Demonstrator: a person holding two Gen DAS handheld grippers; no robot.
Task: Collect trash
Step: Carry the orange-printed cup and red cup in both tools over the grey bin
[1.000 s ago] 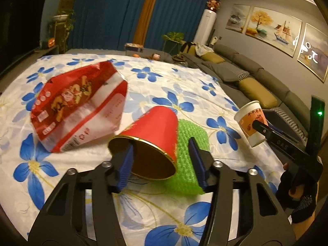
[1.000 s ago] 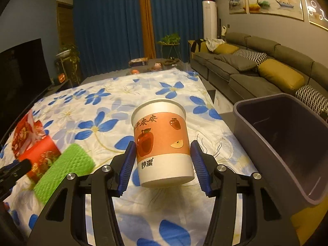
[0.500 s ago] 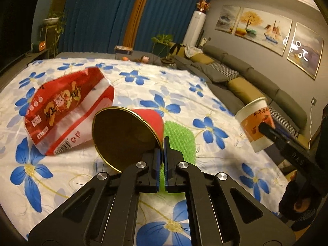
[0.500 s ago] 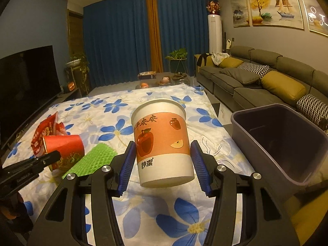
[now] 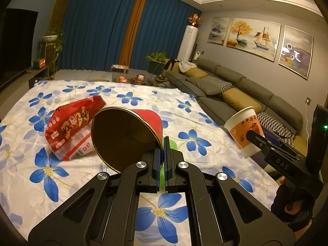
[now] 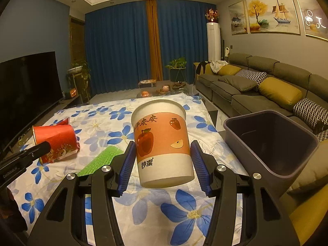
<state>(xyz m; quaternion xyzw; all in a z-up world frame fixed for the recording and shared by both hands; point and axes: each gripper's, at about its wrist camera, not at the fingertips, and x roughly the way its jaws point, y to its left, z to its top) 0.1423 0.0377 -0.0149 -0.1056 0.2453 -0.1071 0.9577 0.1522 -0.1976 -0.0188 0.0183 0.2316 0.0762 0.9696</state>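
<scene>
Left tool (image 5: 163, 143) pinched tight on the rim of the red cup (image 5: 127, 137), lifted above the flowered bench (image 5: 47, 176). Right tool (image 6: 163, 164) clamped on the white and orange cup (image 6: 162, 145), beside the grey bin (image 6: 270, 143). Red snack bag (image 5: 69, 127) and green pad (image 6: 98, 161) on the bench, pad seemingly flat.

Paper red cup (image 5: 131, 135) with shiny gold lining; matt white paper cup (image 6: 163, 146); glossy crinkled snack bag (image 5: 69, 132); bumpy green sponge (image 6: 98, 161); smooth plastic bin (image 6: 272, 143); printed cloth on the bench (image 5: 61, 176)
</scene>
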